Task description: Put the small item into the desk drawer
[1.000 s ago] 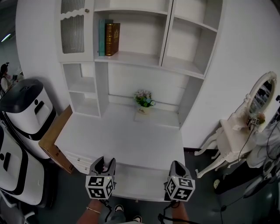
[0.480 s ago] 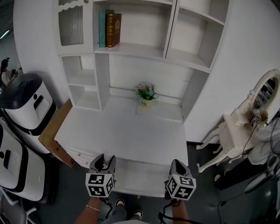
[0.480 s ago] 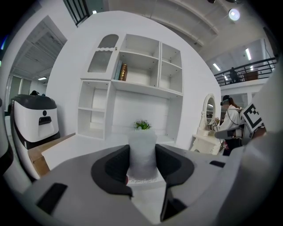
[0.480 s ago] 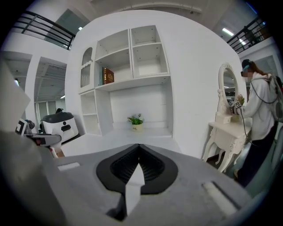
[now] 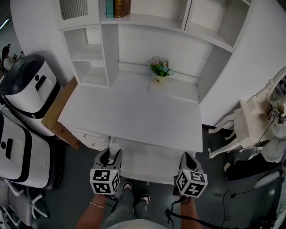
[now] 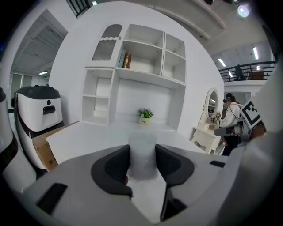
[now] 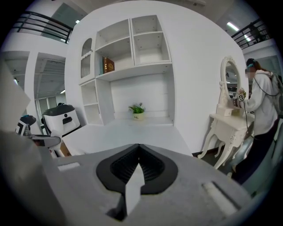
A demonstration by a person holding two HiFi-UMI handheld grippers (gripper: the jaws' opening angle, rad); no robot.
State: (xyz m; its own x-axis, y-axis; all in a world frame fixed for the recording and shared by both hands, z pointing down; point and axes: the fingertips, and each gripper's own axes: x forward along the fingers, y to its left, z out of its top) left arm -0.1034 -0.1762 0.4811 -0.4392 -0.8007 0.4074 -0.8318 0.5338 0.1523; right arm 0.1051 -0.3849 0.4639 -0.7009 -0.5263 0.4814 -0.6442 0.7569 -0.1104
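Grey left gripper (image 5: 114, 152), right gripper (image 5: 187, 157); marker cubes (image 5: 105, 181); wrist bracelet (image 5: 95, 205).

Small item (image 6: 142, 154), whitish frosted cyl., upright & clamped btwn left gripper (image 5: 114, 152) jaws, near left end of white desk drawer (image 5: 152, 161), which is pulled out under worktop (image 5: 134, 116).

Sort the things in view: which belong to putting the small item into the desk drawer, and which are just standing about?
Belongs to the job: small frosted item, clamped in the left gripper; desk; right gripper, shut and empty.
Just standing about: flower pot; books; white machine; cardboard box; dressing table.
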